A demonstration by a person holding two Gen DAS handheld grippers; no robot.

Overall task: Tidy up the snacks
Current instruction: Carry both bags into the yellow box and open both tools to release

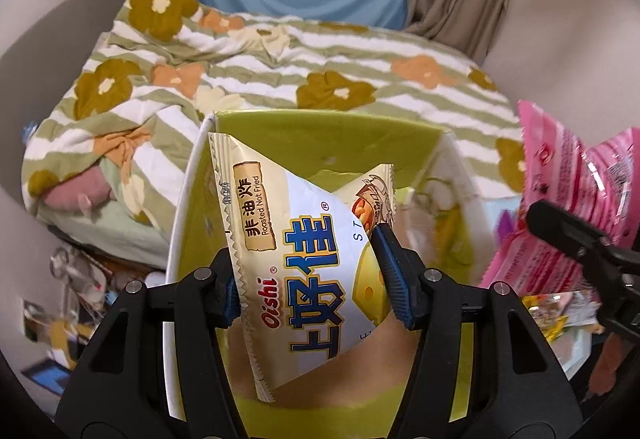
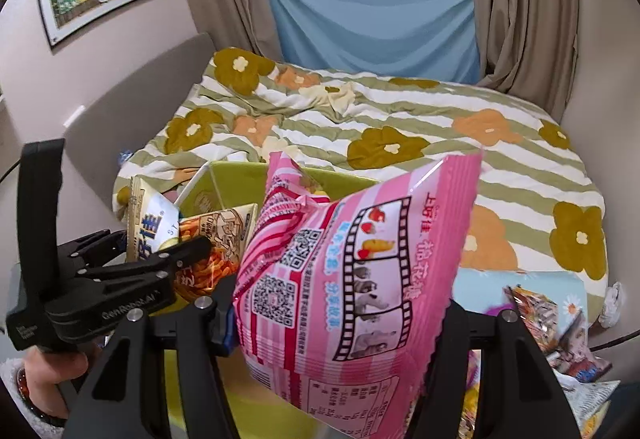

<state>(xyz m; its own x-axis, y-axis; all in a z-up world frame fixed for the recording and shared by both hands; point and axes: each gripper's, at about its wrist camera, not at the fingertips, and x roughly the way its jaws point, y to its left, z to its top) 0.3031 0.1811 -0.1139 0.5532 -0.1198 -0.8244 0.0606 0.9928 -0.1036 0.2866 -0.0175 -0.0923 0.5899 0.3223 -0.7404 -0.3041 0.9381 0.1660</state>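
Both fingers (image 1: 316, 287) (image 2: 336, 323) grip snack bags (image 1: 304, 259) (image 2: 352, 271).

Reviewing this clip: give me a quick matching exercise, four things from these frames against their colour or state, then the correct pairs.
Things:
1. Oishi bag
2. pink bag
3. green box
4. blue cloth

States:
A. hangs below the window
B. clamped in the right gripper
C. open, lime inside
D. clamped in the left gripper, over the box

Pairs: 1-D, 2-B, 3-C, 4-A
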